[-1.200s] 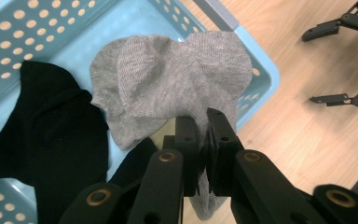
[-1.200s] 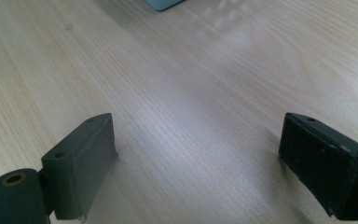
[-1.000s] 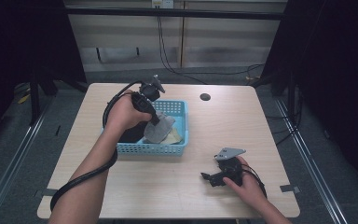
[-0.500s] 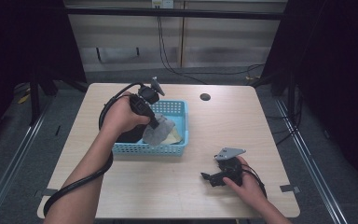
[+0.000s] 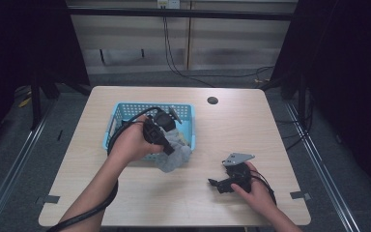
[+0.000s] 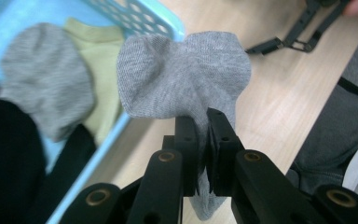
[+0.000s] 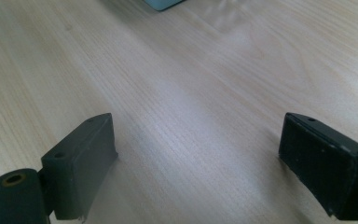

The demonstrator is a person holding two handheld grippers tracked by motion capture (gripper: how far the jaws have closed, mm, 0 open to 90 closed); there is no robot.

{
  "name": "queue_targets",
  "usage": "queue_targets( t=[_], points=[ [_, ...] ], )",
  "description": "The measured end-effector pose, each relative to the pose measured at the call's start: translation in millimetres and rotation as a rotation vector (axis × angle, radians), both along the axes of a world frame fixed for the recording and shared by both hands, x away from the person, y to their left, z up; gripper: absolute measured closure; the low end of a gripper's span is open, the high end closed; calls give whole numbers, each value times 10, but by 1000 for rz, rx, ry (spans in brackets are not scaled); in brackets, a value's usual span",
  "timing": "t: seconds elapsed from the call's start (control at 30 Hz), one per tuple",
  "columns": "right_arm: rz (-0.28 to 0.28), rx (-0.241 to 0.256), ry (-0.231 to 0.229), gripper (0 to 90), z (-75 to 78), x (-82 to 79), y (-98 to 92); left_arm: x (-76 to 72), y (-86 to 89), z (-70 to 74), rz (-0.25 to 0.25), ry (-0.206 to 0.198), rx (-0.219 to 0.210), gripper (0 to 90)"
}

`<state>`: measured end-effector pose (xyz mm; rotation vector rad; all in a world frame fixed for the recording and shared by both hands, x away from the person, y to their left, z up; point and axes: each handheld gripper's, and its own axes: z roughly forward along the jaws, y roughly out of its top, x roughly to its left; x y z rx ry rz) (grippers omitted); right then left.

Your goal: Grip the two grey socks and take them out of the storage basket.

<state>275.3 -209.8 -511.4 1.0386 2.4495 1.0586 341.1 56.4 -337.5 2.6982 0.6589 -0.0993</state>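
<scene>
We see the pale wooden worktop (image 5: 125,193) first, with broad bare wood along its near edge and on its right half, giving plenty of room to move. The blue basket (image 5: 121,113) sits left of centre, well in from every edge, with a striped grey sock (image 6: 42,98), a yellow-green one (image 6: 100,60) and dark cloth inside. Our left gripper (image 6: 204,154) has its fingers pinching the grey sock (image 6: 182,77), which hangs over the basket's near right corner. Our right gripper (image 7: 200,163) rests low near the front right edge, fingers spread wide over bare wood. No writing is legible.
</scene>
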Motion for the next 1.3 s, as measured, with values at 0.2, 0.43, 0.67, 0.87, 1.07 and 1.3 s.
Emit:
queue_targets(
  t=[0.2, 0.43, 0.67, 0.87, 1.07, 1.3],
  points=[
    [0, 0, 0, 104, 0, 0, 0, -157, -76, -141, -46, 11, -22, 840],
    [-1, 0, 0, 104, 0, -1, 1, -233, -152, -406, -67, 44, -21, 821],
    [-1, -1, 1, 104, 1, -1, 0, -237, -210, -612, -68, 79, 1, 786],
    [-1, 0, 0, 104, 0, 0, 0, -224, -206, -603, -55, 91, 31, 679],
    [-1, 0, 1, 104, 0, -1, 0, -190, -142, -545, -26, 69, 37, 611],
    [0, 1, 1, 104, -1, 0, 1, -177, -101, -483, -18, 45, 33, 512]
  ],
)
